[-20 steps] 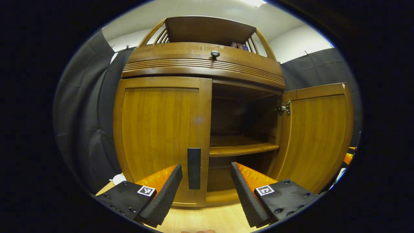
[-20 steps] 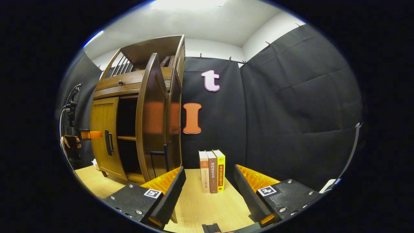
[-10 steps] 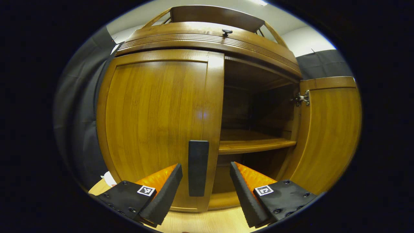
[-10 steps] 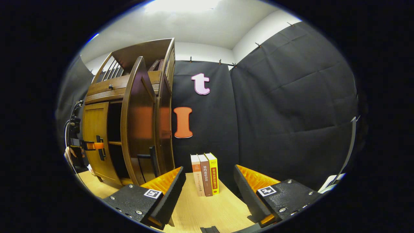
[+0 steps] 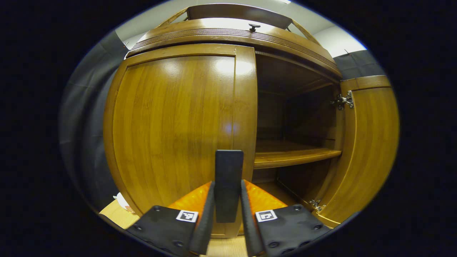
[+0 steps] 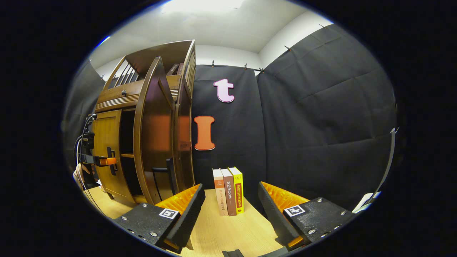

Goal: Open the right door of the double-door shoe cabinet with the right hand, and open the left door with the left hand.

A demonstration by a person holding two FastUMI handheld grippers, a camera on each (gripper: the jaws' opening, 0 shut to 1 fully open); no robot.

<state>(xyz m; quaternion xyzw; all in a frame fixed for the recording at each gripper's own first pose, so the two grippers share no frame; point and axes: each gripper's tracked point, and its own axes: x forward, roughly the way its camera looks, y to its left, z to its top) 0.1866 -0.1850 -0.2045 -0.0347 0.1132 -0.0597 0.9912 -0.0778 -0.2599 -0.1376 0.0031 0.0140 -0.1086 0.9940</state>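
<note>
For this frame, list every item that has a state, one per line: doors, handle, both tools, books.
Right door: swung wide open.
Left door: closed.
Left door handle: clamped between both fingers.
Left tool: shut on the handle.
Right tool: open, holding nothing, away from the cabinet.
Books: standing upright on the table.
</note>
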